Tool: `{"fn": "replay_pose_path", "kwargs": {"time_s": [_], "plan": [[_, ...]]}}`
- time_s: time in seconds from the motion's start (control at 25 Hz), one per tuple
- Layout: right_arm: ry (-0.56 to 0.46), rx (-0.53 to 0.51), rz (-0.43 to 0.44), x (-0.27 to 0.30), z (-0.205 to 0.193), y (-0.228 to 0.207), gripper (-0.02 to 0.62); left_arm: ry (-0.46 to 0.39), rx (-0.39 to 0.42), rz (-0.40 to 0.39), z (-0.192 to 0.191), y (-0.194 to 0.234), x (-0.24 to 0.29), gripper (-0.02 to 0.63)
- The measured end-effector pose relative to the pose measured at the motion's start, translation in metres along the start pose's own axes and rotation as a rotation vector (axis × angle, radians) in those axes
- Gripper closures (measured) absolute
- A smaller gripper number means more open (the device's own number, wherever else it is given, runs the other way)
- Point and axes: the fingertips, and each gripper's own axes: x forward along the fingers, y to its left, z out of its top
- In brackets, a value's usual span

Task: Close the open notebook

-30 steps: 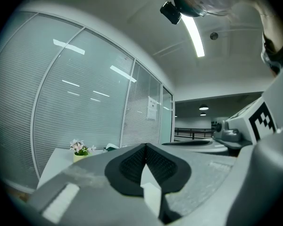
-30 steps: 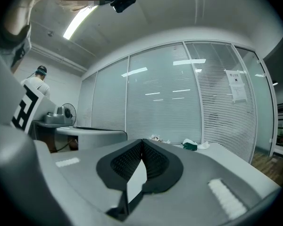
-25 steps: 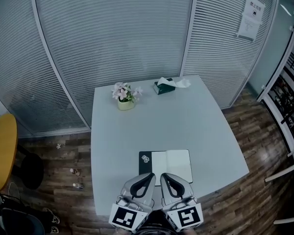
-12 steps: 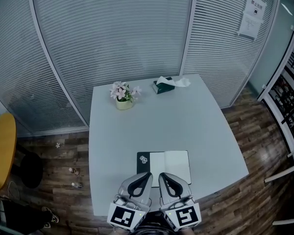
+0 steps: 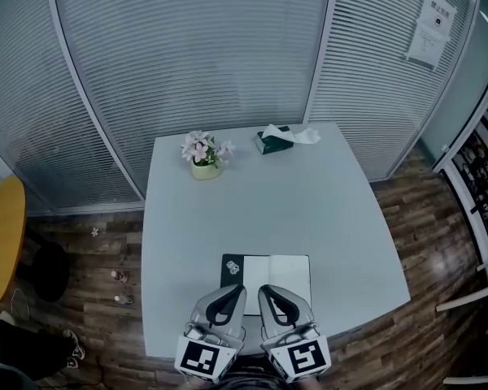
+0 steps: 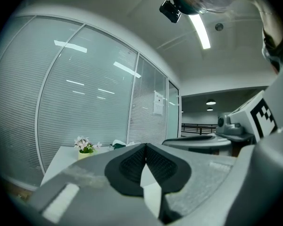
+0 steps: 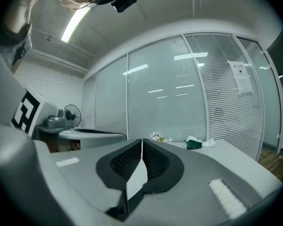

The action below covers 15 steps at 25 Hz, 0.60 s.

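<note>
Seeing only part of the notebook [image 5: 270, 270]: it lies open and flat near the table's [image 5: 325, 210] front edge, dark cover to the left and white pages to the right, and its near edge is hidden under my two grippers. The left gripper [image 5: 234, 292] and right gripper [image 5: 267, 291] sit side by side just over that edge. I can't tell whether either touches the paper. Both gripper views show the pads pressed together at the tips with nothing between them. In those views the jaw bodies block the near tabletop, so the notebook doesn't show.

At the far side, a small pot [image 5: 204, 170] holds pale flowers [image 5: 199, 147], and a dark green tissue box [image 5: 272, 144] has a tissue [image 5: 299, 136] pulled out. The two are well apart.

The tabletop is pale, the floor [image 5: 427, 218] is wood, and glass partitions with blinds stand behind. A notice [image 5: 433, 28] is too small to read. A yellow chair [image 5: 0, 246] is cut off at the left.
</note>
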Motion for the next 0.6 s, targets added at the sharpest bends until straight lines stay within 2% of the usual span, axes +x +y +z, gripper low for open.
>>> {"fn": "replay_pose_path", "kwargs": {"time_s": [0.08, 0.24, 0.6], "plan": [[0.004, -0.005, 0.009, 0.003, 0.001, -0.005, 0.584, 0.015, 0.015, 0.016, -0.005, 0.004, 0.004, 0.601], [0.015, -0.015, 0.019, 0.009, 0.001, -0.014, 0.584, 0.023, -0.008, 0.036, -0.007, 0.01, 0.012, 0.601], [0.047, 0.003, -0.003, 0.012, -0.011, -0.019, 0.584, 0.069, 0.025, 0.0, -0.032, 0.017, 0.017, 0.601]]}}
